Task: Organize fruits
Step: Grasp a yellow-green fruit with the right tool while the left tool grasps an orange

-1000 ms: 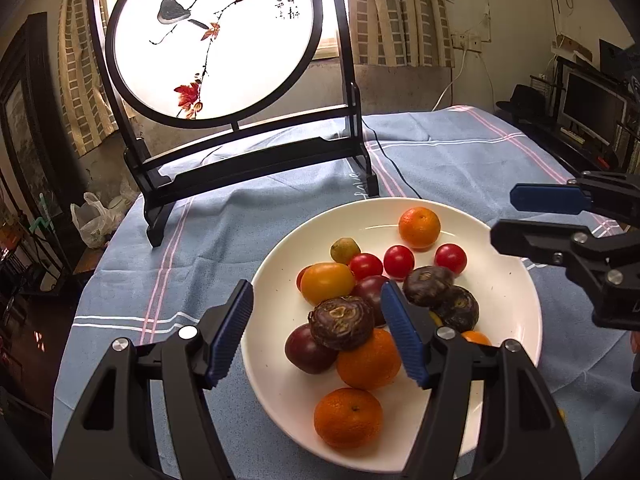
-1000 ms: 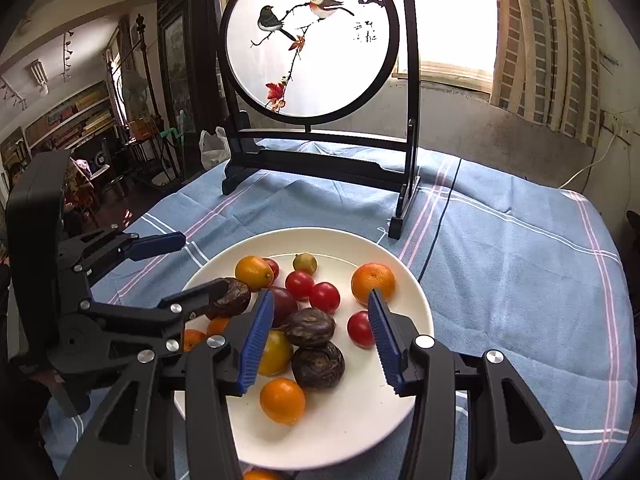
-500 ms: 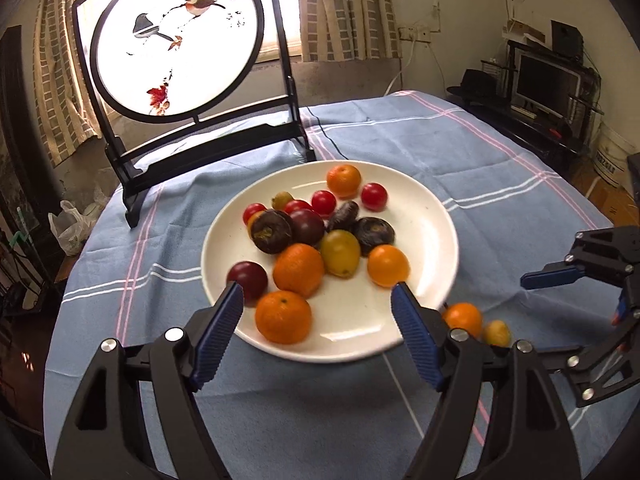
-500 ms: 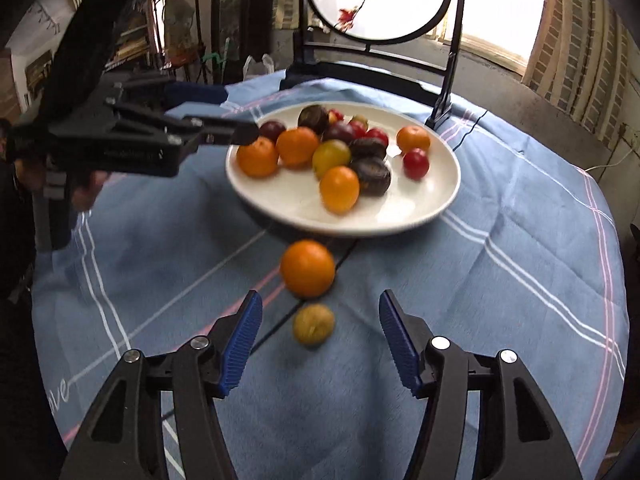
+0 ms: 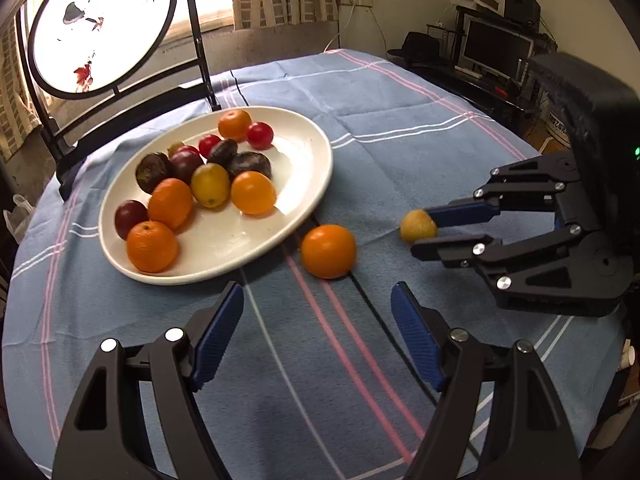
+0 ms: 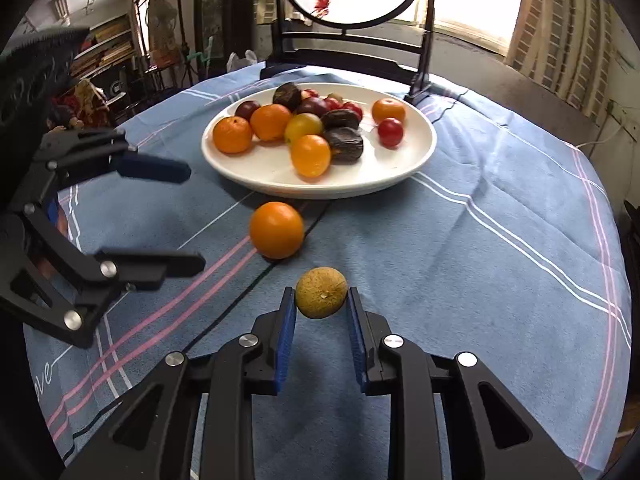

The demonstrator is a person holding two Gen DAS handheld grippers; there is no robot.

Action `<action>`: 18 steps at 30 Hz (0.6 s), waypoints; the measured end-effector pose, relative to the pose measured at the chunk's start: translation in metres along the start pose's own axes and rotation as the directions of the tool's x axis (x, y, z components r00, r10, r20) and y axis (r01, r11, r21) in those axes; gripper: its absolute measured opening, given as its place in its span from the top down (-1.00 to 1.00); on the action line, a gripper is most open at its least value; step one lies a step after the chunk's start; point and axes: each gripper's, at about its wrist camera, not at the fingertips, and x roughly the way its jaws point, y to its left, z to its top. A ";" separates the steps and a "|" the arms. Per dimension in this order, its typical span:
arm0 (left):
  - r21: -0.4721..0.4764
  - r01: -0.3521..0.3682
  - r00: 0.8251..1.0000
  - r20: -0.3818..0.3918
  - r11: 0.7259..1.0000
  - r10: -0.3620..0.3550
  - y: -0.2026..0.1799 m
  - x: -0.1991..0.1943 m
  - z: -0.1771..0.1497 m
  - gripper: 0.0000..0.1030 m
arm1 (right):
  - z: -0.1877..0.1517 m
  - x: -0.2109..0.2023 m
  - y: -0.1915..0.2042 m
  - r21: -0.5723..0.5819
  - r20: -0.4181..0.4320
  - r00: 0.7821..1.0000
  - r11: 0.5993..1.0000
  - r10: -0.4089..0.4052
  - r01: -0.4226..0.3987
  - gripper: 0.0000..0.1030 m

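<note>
1. My right claw (image 6: 321, 300) is clenched on a small speckled yellow fruit (image 6: 321, 292); its jaws have just been closing, and the blue pads now press the fruit from both sides.
2. In the left wrist view the same yellow fruit (image 5: 418, 226) sits at the tips of the right claw (image 5: 426, 227), low over the blue striped tablecloth (image 5: 400, 120). I cannot tell whether it touches the cloth.
3. My left claw (image 5: 316, 332) is released, jaws wide apart, nothing between them but cloth. It points down at the table, near a loose orange (image 5: 328, 251).
4. In the right wrist view that loose orange (image 6: 276, 230) lies on the cloth just in front of the plate, between the plate and the held yellow fruit, close to but apart from the latter.
5. The white plate (image 6: 416, 160) stands on the cloth beyond both claws. It holds a pile: several oranges, a yellow fruit, dark wrinkled fruits, purple plums and small red tomatoes.
6. One orange (image 5: 151, 246) sits at the plate's near rim on the left; a red tomato (image 6: 390, 132) sits apart from the pile on the right.
7. A round painted screen in a black stand (image 5: 200, 40) stands on the table behind the plate.
8. The left claw (image 6: 184, 216) shows at the left edge of the right wrist view, fingers spread.
</note>
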 end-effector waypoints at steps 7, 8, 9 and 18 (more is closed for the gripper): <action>-0.138 -0.076 0.996 -0.062 0.988 0.068 0.000 0.036 0.012 -0.20 | -0.012 -0.004 -0.013 0.030 0.007 1.000 1.000 0.000 0.000 0.51; -0.156 -0.076 0.996 -0.067 0.985 0.066 0.001 0.040 0.015 -0.17 | -0.012 -0.004 -0.013 0.029 0.009 1.000 1.000 0.001 -0.001 0.51; -0.170 -0.079 0.995 -0.066 0.982 0.069 0.003 0.042 0.017 -0.15 | -0.013 -0.005 -0.014 0.029 0.013 1.000 1.000 0.003 -0.003 0.51; -0.151 -0.042 0.996 -0.081 0.988 0.030 -0.004 0.050 0.018 0.24 | -0.015 -0.008 -0.015 0.038 0.026 1.000 0.999 0.009 -0.010 0.50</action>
